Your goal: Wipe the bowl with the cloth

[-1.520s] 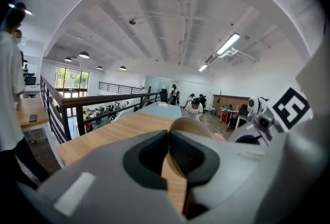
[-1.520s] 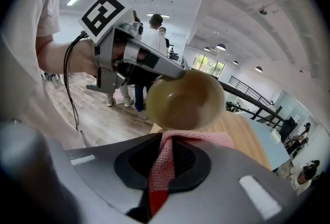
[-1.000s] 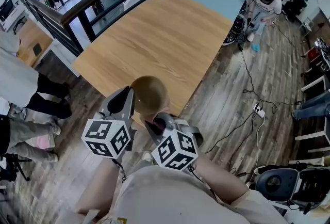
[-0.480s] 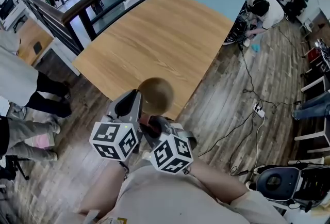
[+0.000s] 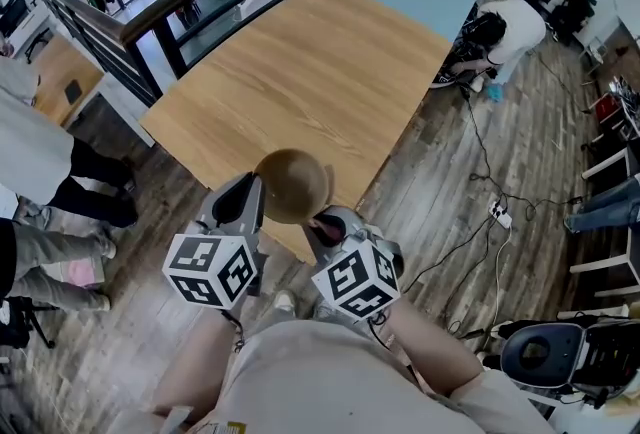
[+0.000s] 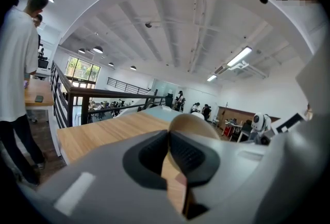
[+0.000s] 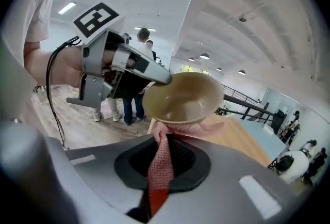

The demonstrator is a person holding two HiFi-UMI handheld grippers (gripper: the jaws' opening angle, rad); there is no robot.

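Bowl is up in the air over the near edge of the worktop; my left fingers have it by the rim on its left side; my right fingers sit just below and right of it, pink cloth at their tips.

Left gripper view: fingers almost together, pinched on the thin bowl wall; the rim curves away ahead and to the right.

Right gripper view: fingers narrow, clamped on the cloth; its bunched end touches the lower outer rim of the bowl; the mouth is tilted toward me, straight ahead and just above the tips; left fingers come in at the rim's left. My read: the right hand is the one at the mouth; the cloth needs to go up over the lip and inside.
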